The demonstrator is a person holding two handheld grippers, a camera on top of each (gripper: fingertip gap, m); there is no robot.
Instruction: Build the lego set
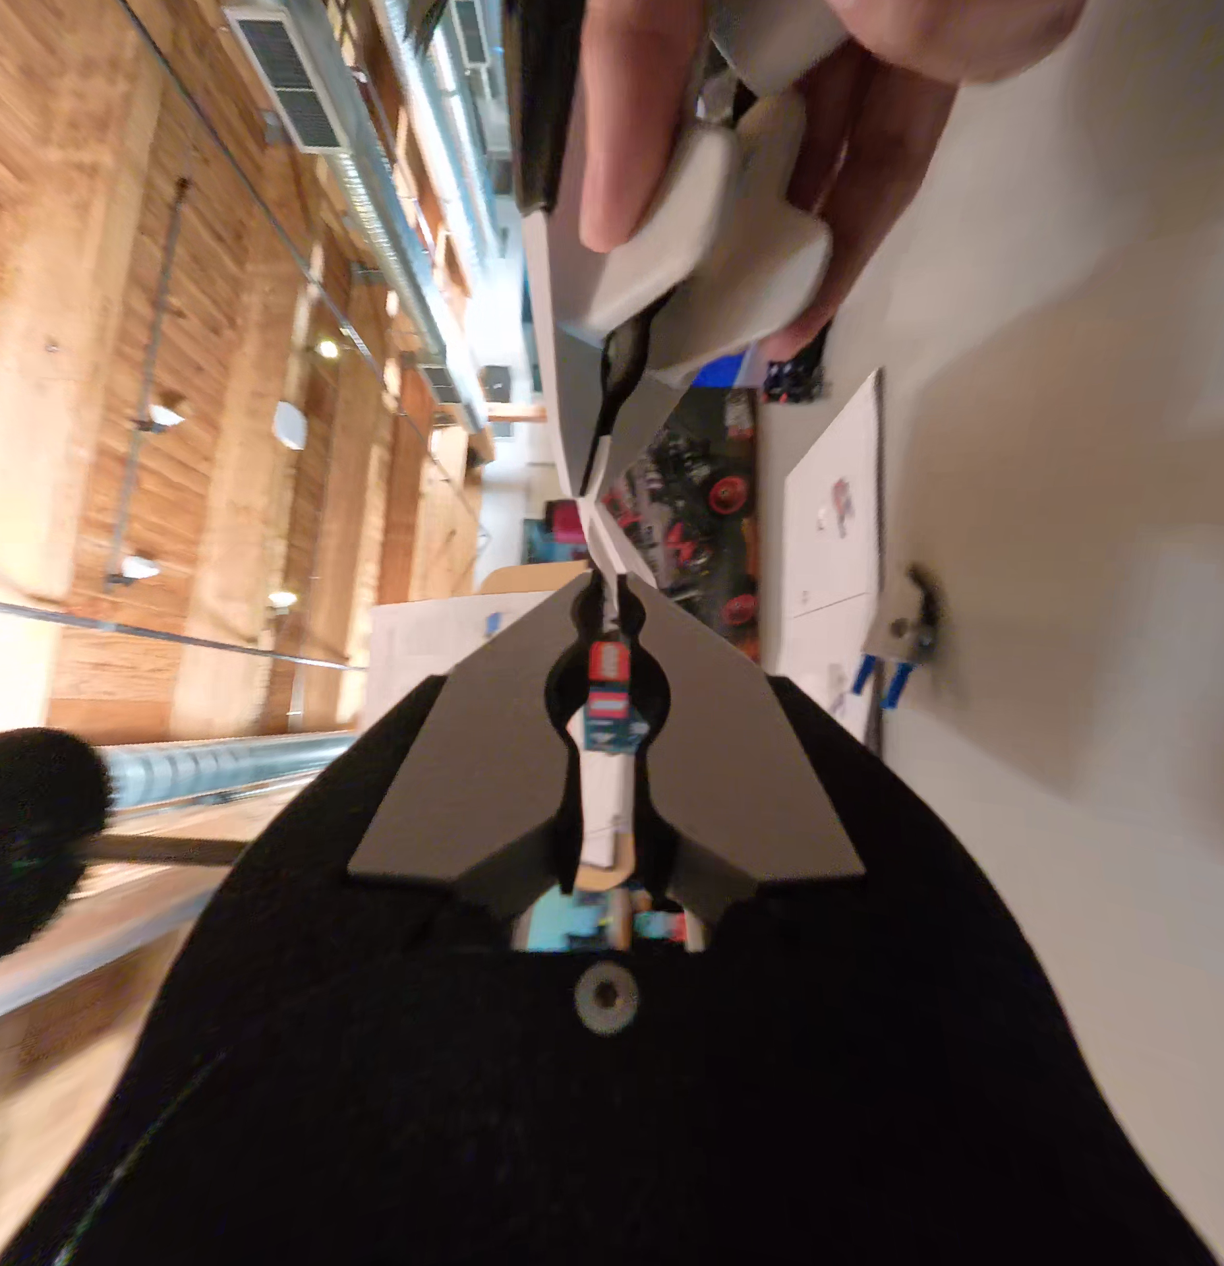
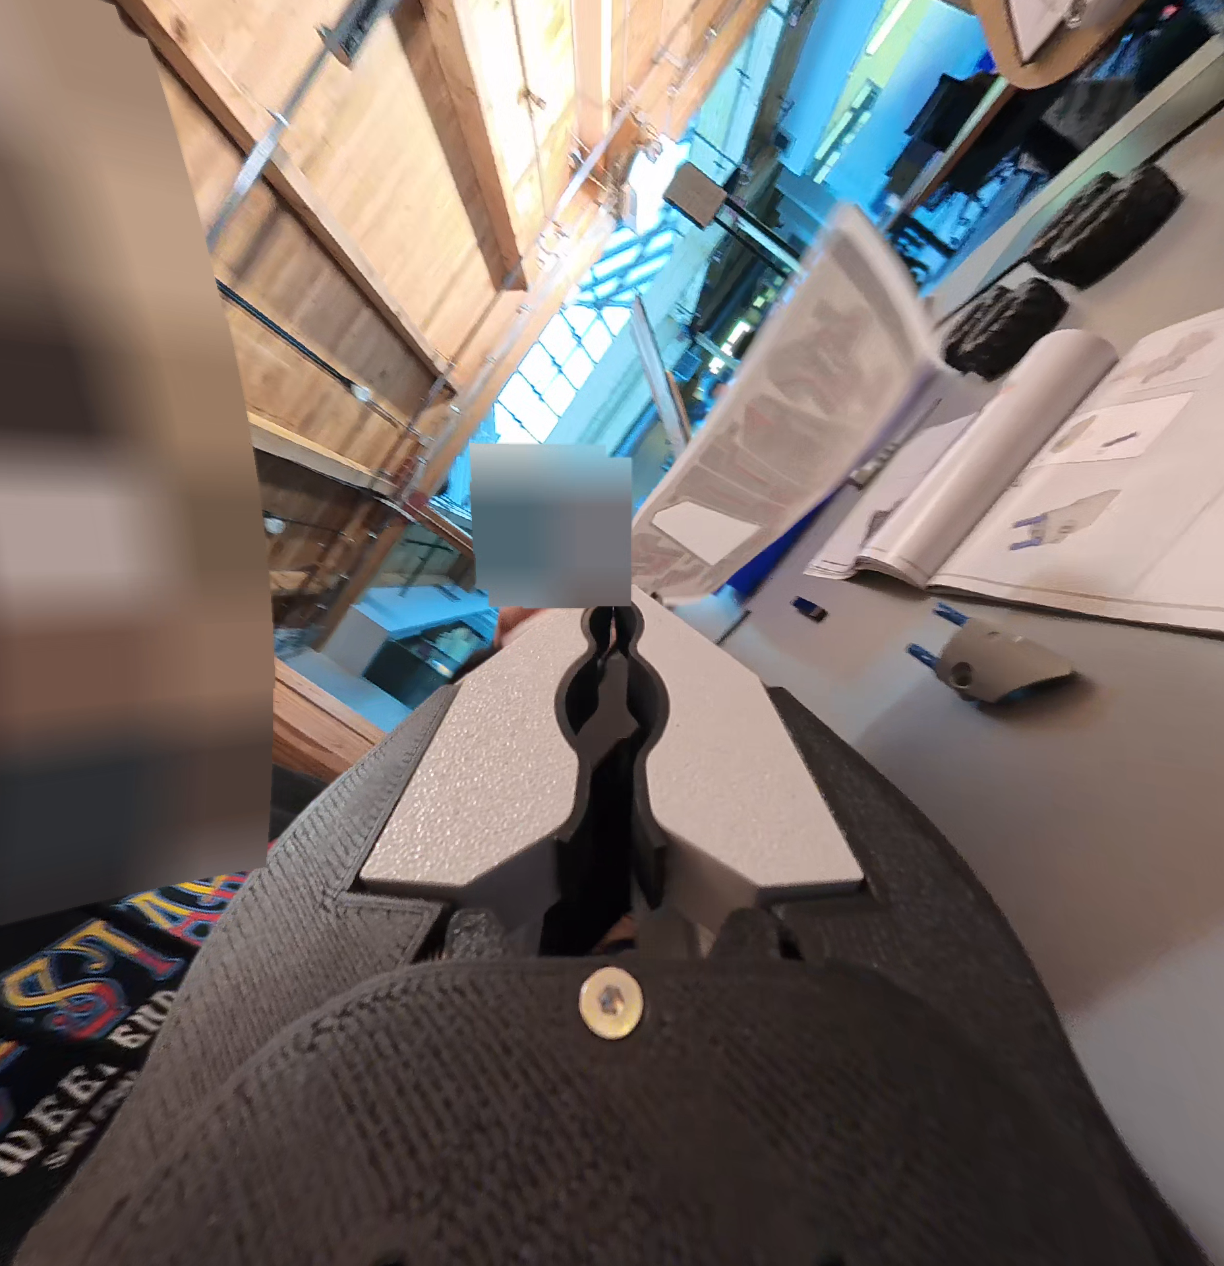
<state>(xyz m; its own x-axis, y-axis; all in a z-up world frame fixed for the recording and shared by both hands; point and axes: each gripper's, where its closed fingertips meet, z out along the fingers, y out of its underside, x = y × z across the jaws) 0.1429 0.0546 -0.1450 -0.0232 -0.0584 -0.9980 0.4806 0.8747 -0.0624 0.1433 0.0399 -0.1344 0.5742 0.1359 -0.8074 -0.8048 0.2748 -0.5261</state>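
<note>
The grey lego assembly (image 2: 999, 668) with blue pins sticking out lies on its side on the table, just beside the open instruction booklet (image 2: 1047, 493). Two black tyres (image 2: 1006, 329) sit past the booklet. The set's box (image 1: 691, 507) lies flat next to the booklet.

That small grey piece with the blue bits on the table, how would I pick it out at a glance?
Start at the open instruction booklet lying on the pale table. Just off its near edge sits the small grey piece, alone on bare tabletop. Unlike the black knobbly tyres beyond the booklet, it is a smooth grey wedge with blue pins poking out of one end.
</note>
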